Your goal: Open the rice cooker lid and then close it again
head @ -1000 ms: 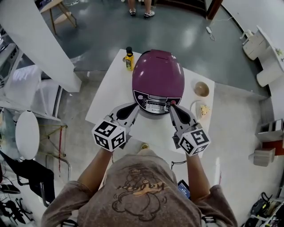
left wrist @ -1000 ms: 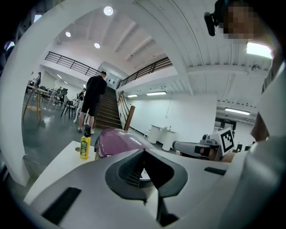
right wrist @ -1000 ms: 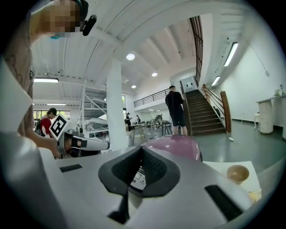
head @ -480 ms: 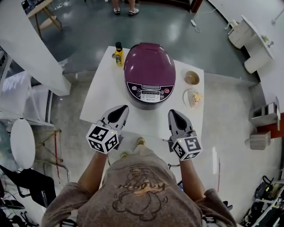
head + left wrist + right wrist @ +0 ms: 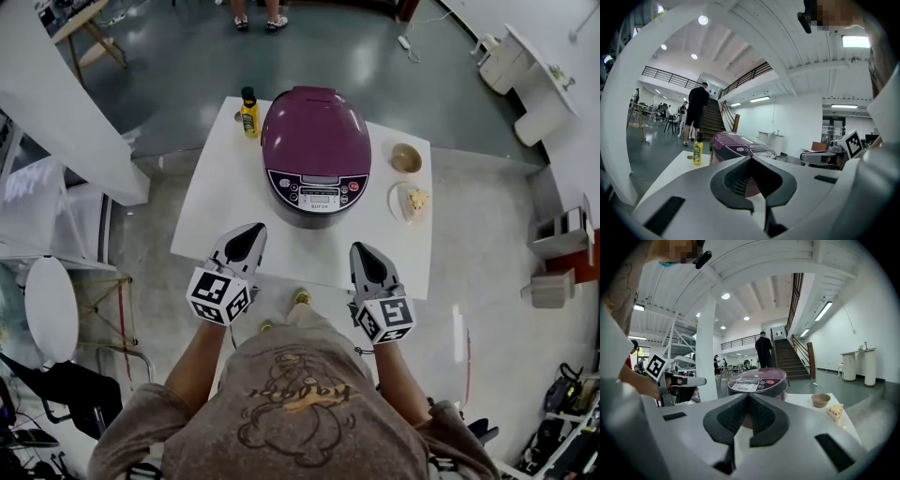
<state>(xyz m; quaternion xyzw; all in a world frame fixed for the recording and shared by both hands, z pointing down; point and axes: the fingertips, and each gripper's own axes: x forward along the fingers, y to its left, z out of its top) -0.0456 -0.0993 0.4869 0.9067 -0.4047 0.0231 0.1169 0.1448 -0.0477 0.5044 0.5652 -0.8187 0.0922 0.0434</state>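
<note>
The purple rice cooker (image 5: 316, 155) stands on the white table (image 5: 225, 202) with its lid down and its control panel facing me. It also appears in the left gripper view (image 5: 740, 143) and the right gripper view (image 5: 759, 380), ahead of the jaws. My left gripper (image 5: 251, 229) hovers by the table's near edge, left of the cooker, and is shut with nothing in it (image 5: 751, 157). My right gripper (image 5: 361, 249) sits at the near edge on the right, also shut and holding nothing (image 5: 748, 395). Neither touches the cooker.
A yellow bottle (image 5: 248, 112) stands at the table's far left corner. A brown bowl (image 5: 406, 157) and a plate with a cake slice (image 5: 412, 202) lie right of the cooker. A white pillar (image 5: 66, 103) rises at the left. A person stands by the stairs (image 5: 764, 350).
Both grippers have drawn back from the cooker's front towards me and sunk to the table's near edge. The cooker's lid stays down.
</note>
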